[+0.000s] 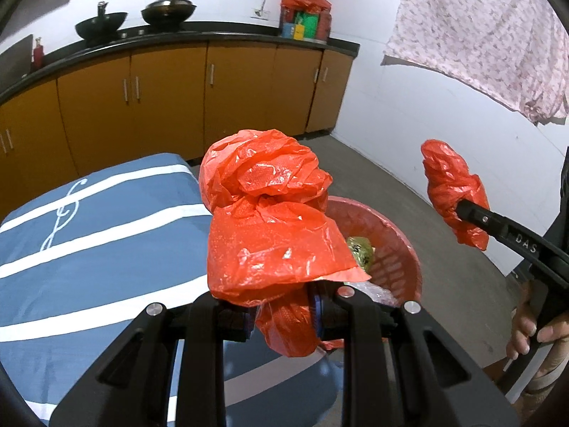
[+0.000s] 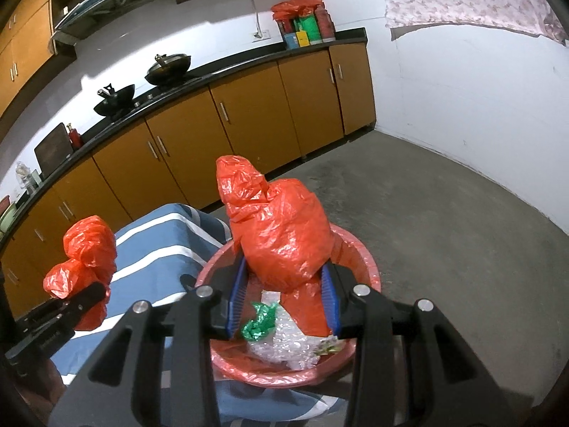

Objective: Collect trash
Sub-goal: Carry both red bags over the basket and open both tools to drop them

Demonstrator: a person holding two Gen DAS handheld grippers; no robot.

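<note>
Left gripper [image 1: 284,315]: clamped on one bunched flap of the red bin liner [image 1: 270,220].
Right gripper [image 2: 282,302]: clamped on the other flap.
Risk: thin plastic tearing or slipping from the pads; red basket [image 2: 366,267] could spill its wrappers [image 2: 284,345].

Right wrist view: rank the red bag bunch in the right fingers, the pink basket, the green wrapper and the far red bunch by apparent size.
1. pink basket
2. red bag bunch in the right fingers, though nearness inflates it
3. far red bunch
4. green wrapper
</note>
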